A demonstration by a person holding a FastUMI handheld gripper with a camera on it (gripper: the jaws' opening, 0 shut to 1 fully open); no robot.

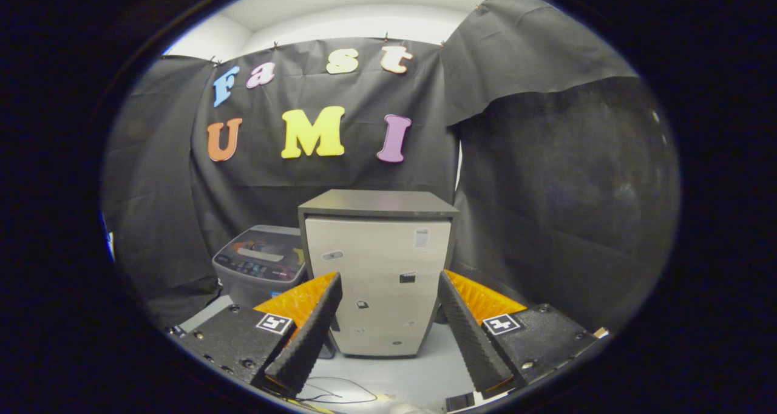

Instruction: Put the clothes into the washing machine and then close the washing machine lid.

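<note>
Booth interior, gripper view: gripper (388, 332) with fingers spread wide, nothing between them, held level above a pale grey floor (419, 377). Cabinet (379, 274): upright, light front with a dark flat top, straight ahead beyond the fingers and seen through the gap between them; several small stickers and marks on its front; standing on the floor. Washer (262, 262): grey top-loader with a dark control panel along its near edge and the lid lying down flat, standing just left of the cabinet, close to or touching its side, partly hidden behind the left finger. Clothes: a small pale fold (394, 409) at the very bottom, near the fingers' base, too little visible to tell what it is. Cable (340, 393): thin, dark, looped on the floor between the fingers. Walls: black cloth (546, 189) hung behind and to both sides, overlapping in panels, creased, reaching the floor. Above the cloth: white wall and ceiling (364, 13), evenly lit
</note>
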